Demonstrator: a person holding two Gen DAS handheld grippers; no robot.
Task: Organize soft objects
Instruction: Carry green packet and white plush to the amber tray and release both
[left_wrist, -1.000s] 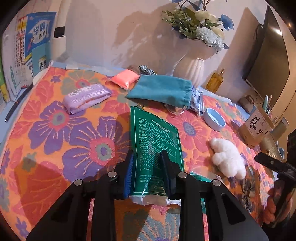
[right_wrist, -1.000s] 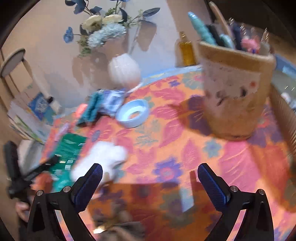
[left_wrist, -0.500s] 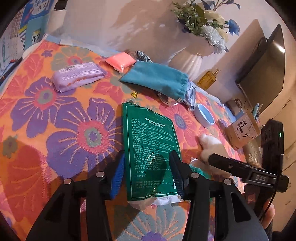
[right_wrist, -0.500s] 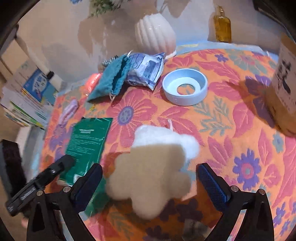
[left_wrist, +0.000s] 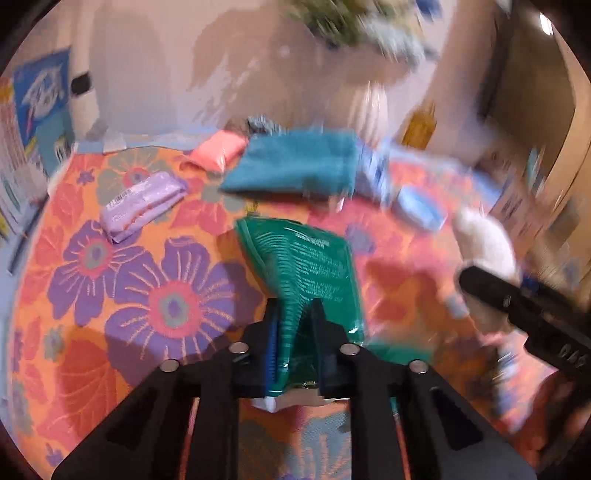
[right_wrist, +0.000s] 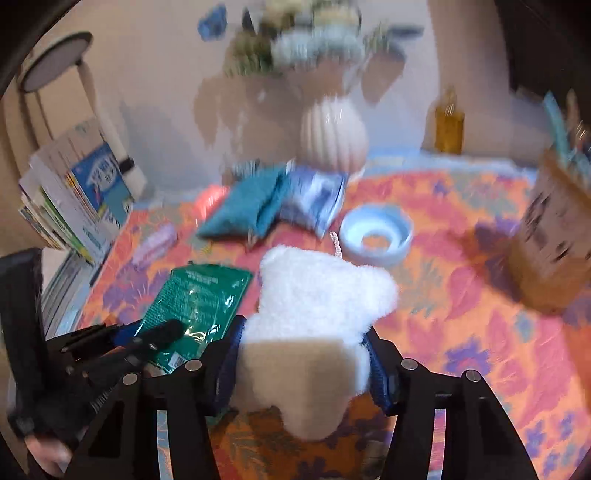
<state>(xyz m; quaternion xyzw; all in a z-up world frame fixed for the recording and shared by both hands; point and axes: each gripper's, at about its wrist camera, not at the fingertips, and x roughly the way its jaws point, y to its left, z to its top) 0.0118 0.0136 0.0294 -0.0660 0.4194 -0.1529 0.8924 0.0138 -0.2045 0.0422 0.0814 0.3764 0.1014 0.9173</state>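
My left gripper (left_wrist: 293, 332) is shut on the near end of a green packet (left_wrist: 308, 266), whose far end droops toward the flowered cloth. My right gripper (right_wrist: 303, 354) is shut on a white fluffy plush toy (right_wrist: 317, 295) that fills the space between the blue pads. The green packet (right_wrist: 195, 302) and left gripper also show at the left of the right wrist view. The plush (left_wrist: 487, 243) and right gripper show at the right of the left wrist view. A teal pouch (left_wrist: 299, 166), a purple pack (left_wrist: 142, 203) and a pink pack (left_wrist: 216, 151) lie farther back.
A white ribbed vase (right_wrist: 332, 136) with flowers stands at the back. A light blue ring dish (right_wrist: 376, 236), a blue-white packet (right_wrist: 314, 199), an amber bottle (right_wrist: 448, 125) and a cardboard pen holder (right_wrist: 554, 236) are on the right. Books (right_wrist: 74, 195) lean at the left edge.
My left gripper has closed on the green packet and raised its near end. My right gripper has closed on the white plush, which was loose between open fingers before.
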